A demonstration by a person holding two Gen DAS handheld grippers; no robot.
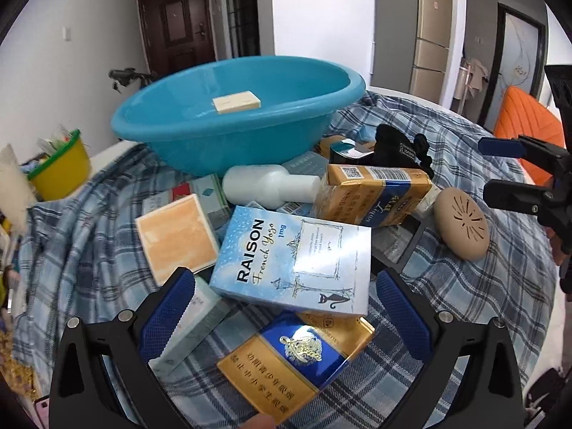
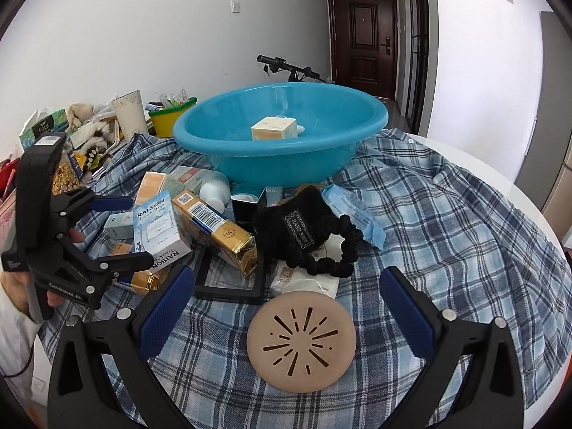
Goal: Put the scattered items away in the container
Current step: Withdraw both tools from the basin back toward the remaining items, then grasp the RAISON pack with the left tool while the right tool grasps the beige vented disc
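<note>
Plaid-clothed surface [image 2: 447,214]: my left tongs [image 1: 286,321] spread over glossy cartons; right tongs [image 2: 286,311] spread around perforated tan disc [image 2: 301,340], blue basin [image 2: 280,139] beyond.

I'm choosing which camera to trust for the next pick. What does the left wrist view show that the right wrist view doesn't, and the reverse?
Only the left wrist view: the blue-and-gold cigarette pack lying between the open left gripper jaws, and an orange chair.

Only the right wrist view: the light-blue crinkled sachet beside the black scrunchie.

Both: the turquoise plastic basin holding one cream box, the pale-blue RAISON pack, the round tan slotted disc between the open right gripper jaws.
</note>
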